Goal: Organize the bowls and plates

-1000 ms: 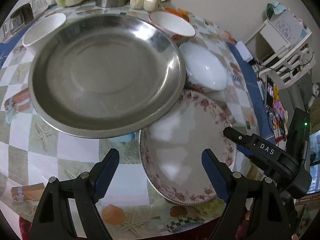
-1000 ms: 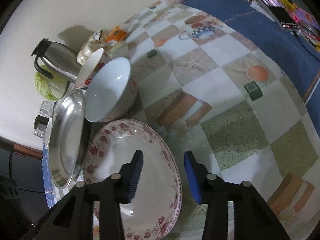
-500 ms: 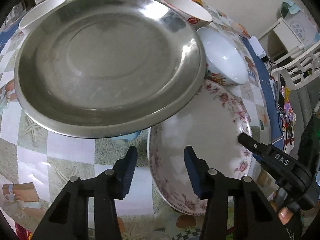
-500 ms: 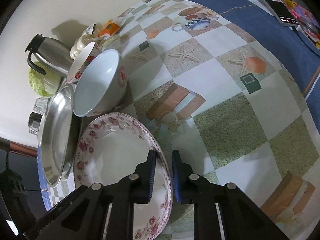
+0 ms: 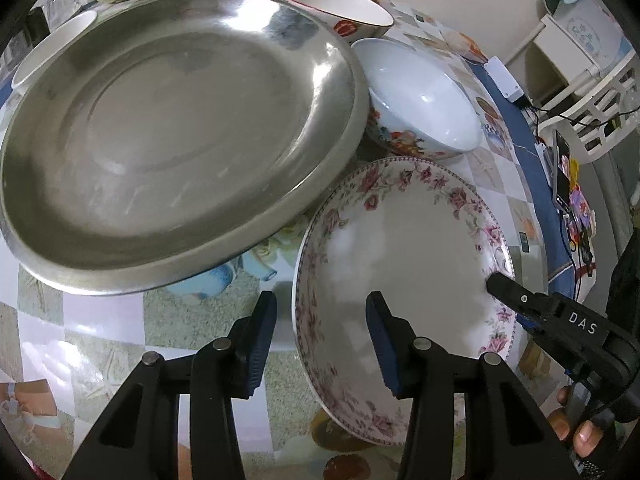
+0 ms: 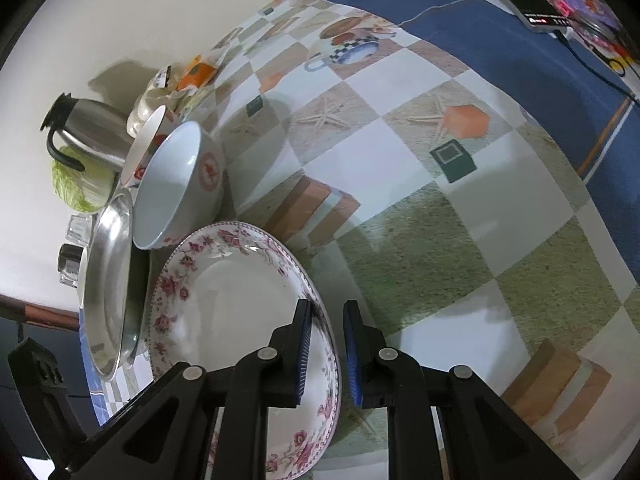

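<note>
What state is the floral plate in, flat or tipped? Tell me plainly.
Tipped. The floral plate has its right rim raised off the tablecloth, pinched by the right gripper; its left rim sits lower.

A white plate with a pink floral rim [image 5: 404, 264] lies tilted on the checked bench, one edge raised. Beside it sits a large round stainless steel plate [image 5: 172, 128], shallow and empty, its rim overlapping the floral plate's edge. Just behind the floral plate stands a pale blue-white bowl [image 5: 424, 100] with a painted outside, upright and empty. Beyond that is a red-rimmed white bowl [image 5: 336, 4]. A plain white bowl [image 5: 52, 46] peeks from behind the steel plate.
</note>
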`<action>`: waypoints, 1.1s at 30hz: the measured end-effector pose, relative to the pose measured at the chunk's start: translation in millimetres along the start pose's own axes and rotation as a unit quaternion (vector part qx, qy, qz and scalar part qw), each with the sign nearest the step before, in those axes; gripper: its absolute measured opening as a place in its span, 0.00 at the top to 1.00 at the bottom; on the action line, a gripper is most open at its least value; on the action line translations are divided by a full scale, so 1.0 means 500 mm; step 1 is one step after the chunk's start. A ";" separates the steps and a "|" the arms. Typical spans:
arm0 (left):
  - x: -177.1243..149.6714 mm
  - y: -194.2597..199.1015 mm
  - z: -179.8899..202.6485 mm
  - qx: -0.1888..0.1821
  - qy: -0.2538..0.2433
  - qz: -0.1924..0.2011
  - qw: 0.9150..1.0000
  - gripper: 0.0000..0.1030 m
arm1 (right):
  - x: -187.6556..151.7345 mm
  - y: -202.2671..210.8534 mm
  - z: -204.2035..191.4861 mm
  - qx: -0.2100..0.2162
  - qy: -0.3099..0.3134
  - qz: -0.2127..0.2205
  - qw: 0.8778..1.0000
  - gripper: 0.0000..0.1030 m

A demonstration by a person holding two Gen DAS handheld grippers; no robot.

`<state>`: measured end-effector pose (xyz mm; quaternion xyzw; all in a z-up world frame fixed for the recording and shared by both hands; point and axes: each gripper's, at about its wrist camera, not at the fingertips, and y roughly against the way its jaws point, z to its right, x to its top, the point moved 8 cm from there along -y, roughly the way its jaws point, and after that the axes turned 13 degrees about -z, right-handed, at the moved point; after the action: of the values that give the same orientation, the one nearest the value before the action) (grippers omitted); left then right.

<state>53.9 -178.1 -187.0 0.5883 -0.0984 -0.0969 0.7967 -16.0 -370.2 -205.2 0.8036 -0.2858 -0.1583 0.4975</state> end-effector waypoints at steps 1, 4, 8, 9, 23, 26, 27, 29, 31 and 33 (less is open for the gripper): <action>0.002 0.000 0.000 -0.001 -0.001 0.001 1.000 0.54 | -0.001 -0.001 0.001 0.006 -0.001 -0.002 1.000 0.83; 0.011 -0.003 0.008 -0.005 -0.005 0.007 1.000 0.63 | 0.000 -0.005 0.002 0.016 -0.001 -0.007 1.000 0.83; 0.017 -0.008 0.013 0.001 -0.010 0.009 1.000 0.72 | 0.001 -0.011 -0.005 0.015 0.008 -0.007 1.000 0.84; 0.018 -0.009 0.012 0.001 -0.009 0.009 1.000 0.75 | 0.002 -0.011 -0.005 0.015 0.009 -0.007 1.000 0.84; 0.011 0.018 0.012 -0.029 -0.019 0.022 0.999 0.79 | -0.003 0.024 -0.006 0.020 0.025 0.016 0.999 0.86; 0.013 0.026 0.014 -0.034 -0.020 0.026 0.999 0.79 | -0.004 0.030 -0.007 0.018 0.032 0.019 0.999 0.86; 0.009 0.027 0.011 -0.035 -0.021 0.026 0.999 0.79 | -0.004 0.031 -0.008 0.018 0.033 0.018 0.999 0.86; 0.005 0.032 0.010 -0.035 -0.022 0.027 0.999 0.79 | -0.004 0.035 -0.009 0.017 0.034 0.021 0.999 0.86; 0.007 0.035 0.013 -0.034 -0.024 0.028 0.999 0.79 | -0.005 0.041 -0.011 0.018 0.037 0.027 0.999 0.86; 0.006 0.040 0.018 -0.035 -0.027 0.030 0.999 0.79 | -0.007 0.051 -0.013 0.018 0.041 0.034 0.998 0.86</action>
<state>55.2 -181.5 -165.2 0.5539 -0.1341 -0.0919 0.8166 -22.9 -372.1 -179.6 0.8083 -0.2949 -0.1031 0.4991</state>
